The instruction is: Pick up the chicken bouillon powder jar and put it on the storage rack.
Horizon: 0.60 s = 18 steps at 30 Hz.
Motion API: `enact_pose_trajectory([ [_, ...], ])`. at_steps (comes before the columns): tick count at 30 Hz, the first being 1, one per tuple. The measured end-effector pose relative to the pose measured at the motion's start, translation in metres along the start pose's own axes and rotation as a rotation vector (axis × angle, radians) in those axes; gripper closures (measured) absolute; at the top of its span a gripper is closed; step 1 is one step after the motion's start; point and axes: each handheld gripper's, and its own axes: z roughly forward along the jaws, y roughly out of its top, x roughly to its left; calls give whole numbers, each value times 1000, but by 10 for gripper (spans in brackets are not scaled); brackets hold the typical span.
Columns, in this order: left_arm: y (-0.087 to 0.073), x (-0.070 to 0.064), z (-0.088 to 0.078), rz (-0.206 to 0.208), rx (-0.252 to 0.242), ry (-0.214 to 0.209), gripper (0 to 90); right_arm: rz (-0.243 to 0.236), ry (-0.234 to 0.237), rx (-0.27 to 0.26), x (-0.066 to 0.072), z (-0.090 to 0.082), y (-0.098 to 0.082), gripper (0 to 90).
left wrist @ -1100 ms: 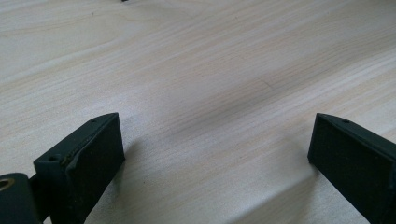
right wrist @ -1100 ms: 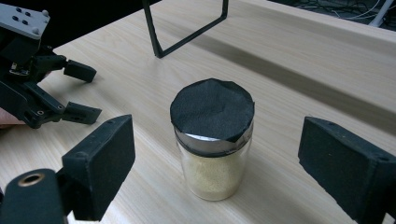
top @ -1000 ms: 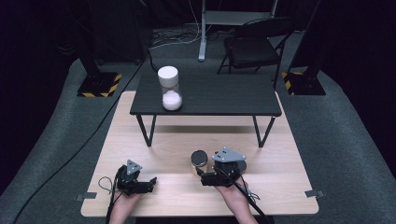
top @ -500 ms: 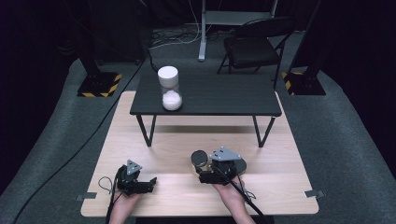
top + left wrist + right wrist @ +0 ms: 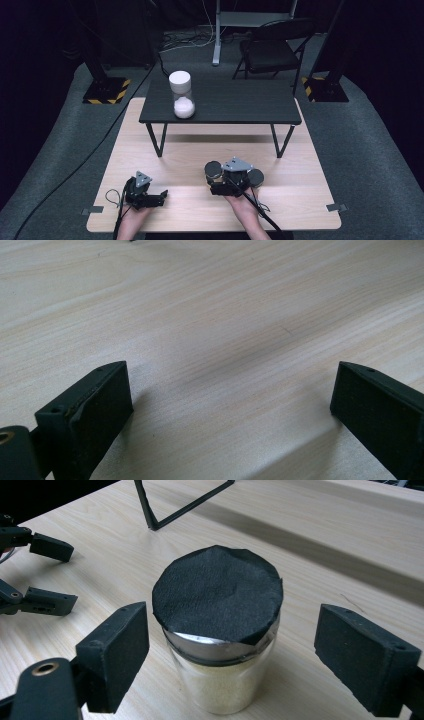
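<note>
Right gripper jaws, just closing, flank the jar untouched

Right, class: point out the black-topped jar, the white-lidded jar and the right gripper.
black-topped jar (image 5: 217,602), right gripper view, middle of its black top.
white-lidded jar (image 5: 180,80), high view, its white lid.
right gripper (image 5: 232,655), right gripper view, midway between its fingertips, jaws either side of the jar.

Both grippers low, left fingers wide, right closing.
</note>
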Motion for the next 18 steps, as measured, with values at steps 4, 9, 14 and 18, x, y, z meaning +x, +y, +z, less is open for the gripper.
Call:
enact_pose_trajectory([
  [4, 0, 0, 0, 0, 0, 0, 29, 2, -2, 3, 0, 5, -1, 142],
  [9, 0, 0, 0, 1, 0, 0, 29, 16, -17, -1, 1, 12, -3, 148],
  [14, 0, 0, 0, 1, 0, -1, 28, 29, -21, 1, 0, 18, -6, 152],
  [18, 0, 0, 0, 2, 0, -2, 28, 31, -23, -1, 1, 22, -7, 156],
])
